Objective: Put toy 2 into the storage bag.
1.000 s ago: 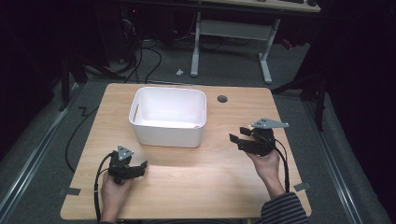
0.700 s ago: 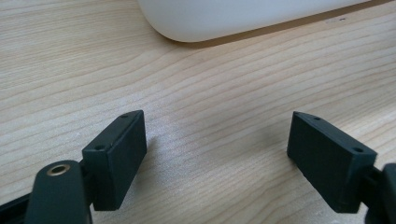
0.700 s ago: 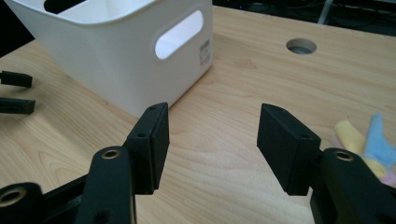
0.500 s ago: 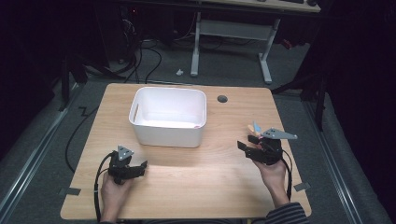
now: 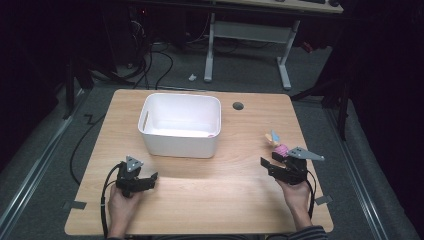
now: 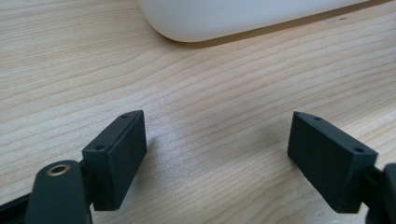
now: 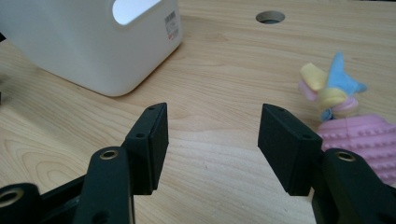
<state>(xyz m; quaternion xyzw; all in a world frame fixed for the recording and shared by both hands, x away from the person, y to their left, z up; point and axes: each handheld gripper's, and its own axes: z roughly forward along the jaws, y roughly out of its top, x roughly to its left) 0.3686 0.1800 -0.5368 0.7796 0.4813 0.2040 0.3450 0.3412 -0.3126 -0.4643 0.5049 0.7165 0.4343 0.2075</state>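
The right gripper has dropped to the table, jaws parted and empty, just beside the toy. The left gripper rests open near the bin. Next, likely: swing right, close on the toy.

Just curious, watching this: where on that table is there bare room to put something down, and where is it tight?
The widest bare patch is the wood between the left gripper and the right gripper, in front of the white bin. Strips left of the bin and around the cable hole are free too. It is tight at the right edge, where the pastel toy lies close beside the right gripper.
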